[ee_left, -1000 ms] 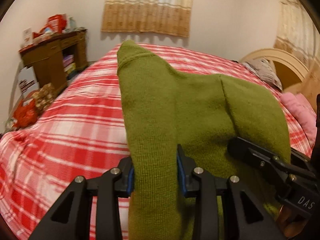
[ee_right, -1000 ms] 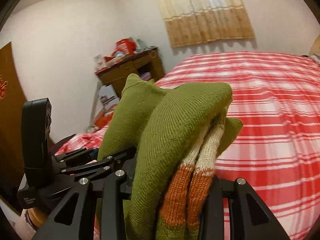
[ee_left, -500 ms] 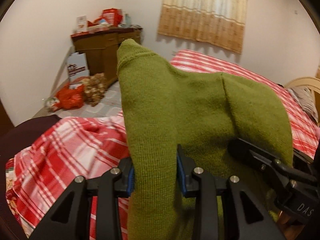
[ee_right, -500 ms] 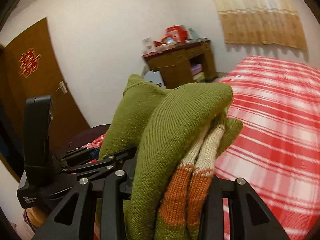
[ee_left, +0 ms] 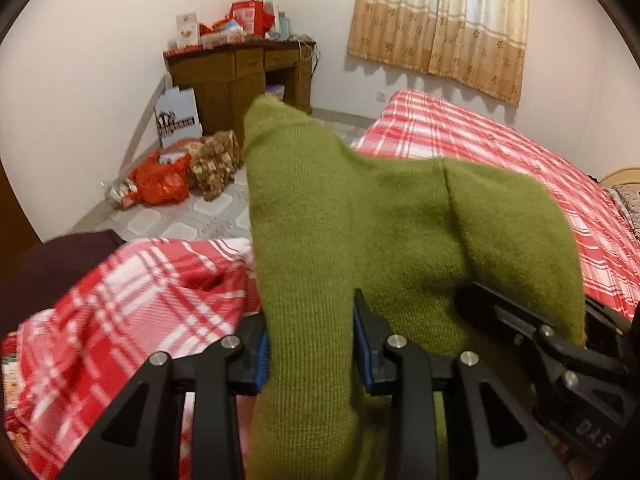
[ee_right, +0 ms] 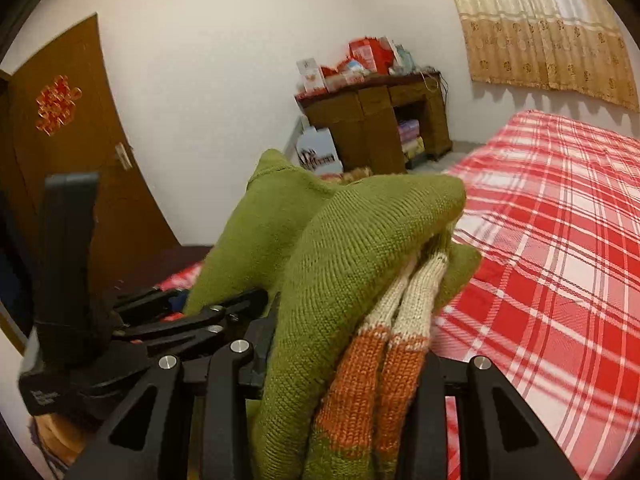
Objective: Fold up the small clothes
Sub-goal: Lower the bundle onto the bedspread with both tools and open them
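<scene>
The left gripper (ee_left: 310, 346) is clamped on a thick fold of an olive-green knitted garment (ee_left: 400, 240), its blue-lined pads (ee_left: 262, 360) pressing the wool from both sides. The right gripper (ee_right: 348, 364) is likewise closed on another bunched part of the same garment (ee_right: 352, 248), where bands of orange and cream knit (ee_right: 396, 332) show between its black fingers. The two tools sit close together, each visible at the edge of the other's view, and the garment is held up between them in the air, above the near corner of a bed (ee_left: 500, 148) covered with a red and white plaid sheet (ee_right: 552, 216); a rumpled part of that sheet (ee_left: 132, 300) lies just below the left gripper. Beyond the bed stands a dark wooden desk (ee_left: 240, 76) against the white wall, its top crowded with red and white boxes (ee_left: 244, 20), and its open middle compartment holds what look like stacked packets (ee_right: 410, 136), though they are too small to tell apart. A white cardboard box (ee_left: 178, 116) leans beside the desk; what is in it cannot be seen. On the tiled floor (ee_left: 192, 216) next to it lie a red plastic bag (ee_left: 160, 180), bulging and knotted, and a brown patterned bundle (ee_left: 216, 160). A beige curtain (ee_left: 444, 20) hangs on the far wall, and a brown door (ee_right: 68, 140) with a red ornament (ee_right: 56, 104) is at the left.
</scene>
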A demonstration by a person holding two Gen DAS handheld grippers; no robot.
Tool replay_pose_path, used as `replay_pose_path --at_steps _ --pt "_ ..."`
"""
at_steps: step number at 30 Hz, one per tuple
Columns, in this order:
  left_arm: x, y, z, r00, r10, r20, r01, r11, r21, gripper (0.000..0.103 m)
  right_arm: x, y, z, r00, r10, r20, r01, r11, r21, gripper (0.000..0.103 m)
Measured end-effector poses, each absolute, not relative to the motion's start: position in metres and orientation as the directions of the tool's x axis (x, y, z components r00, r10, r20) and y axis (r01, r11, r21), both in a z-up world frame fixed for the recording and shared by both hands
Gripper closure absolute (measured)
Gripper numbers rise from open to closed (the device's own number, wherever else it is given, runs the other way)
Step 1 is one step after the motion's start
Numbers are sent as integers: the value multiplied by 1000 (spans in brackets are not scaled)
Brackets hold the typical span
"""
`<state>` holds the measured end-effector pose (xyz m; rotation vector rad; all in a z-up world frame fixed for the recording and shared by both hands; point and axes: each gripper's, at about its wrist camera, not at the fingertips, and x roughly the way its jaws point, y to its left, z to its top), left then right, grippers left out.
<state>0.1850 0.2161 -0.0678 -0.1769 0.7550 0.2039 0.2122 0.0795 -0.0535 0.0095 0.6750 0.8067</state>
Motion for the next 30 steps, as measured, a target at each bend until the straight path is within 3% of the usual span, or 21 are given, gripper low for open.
replay_pose_path --at_steps 3,6,12,16,22,28,29,30 --pt "198 221 -89 679 109 -726 -272 956 -110 62 240 77 -81 478 626 -617 -632 733 254 65" --pt "193 224 -85 686 86 -722 -267 954 -140 53 257 55 -93 430 682 -591 -579 711 399 60" --pt "171 234 -74 691 32 -722 -260 943 -207 48 247 19 -84 471 654 -592 -518 748 415 49" --pt "141 230 -64 713 37 -700 -239 952 -194 49 209 -5 -60 599 546 -586 -474 831 290 48" --pt "95 215 -62 735 23 -677 -196 964 -180 49 128 -8 -35 610 604 -513 -593 777 210 48" --pt "90 194 -70 712 45 -701 -174 978 -113 49 107 10 -69 573 546 -611 -576 799 173 64" --pt "93 191 -73 701 49 -712 -176 979 -105 49 109 11 -79 560 526 -640 -563 808 173 78" --pt "93 189 -75 692 55 -720 -179 979 -97 50 113 12 -87 544 515 -663 -555 813 176 86"
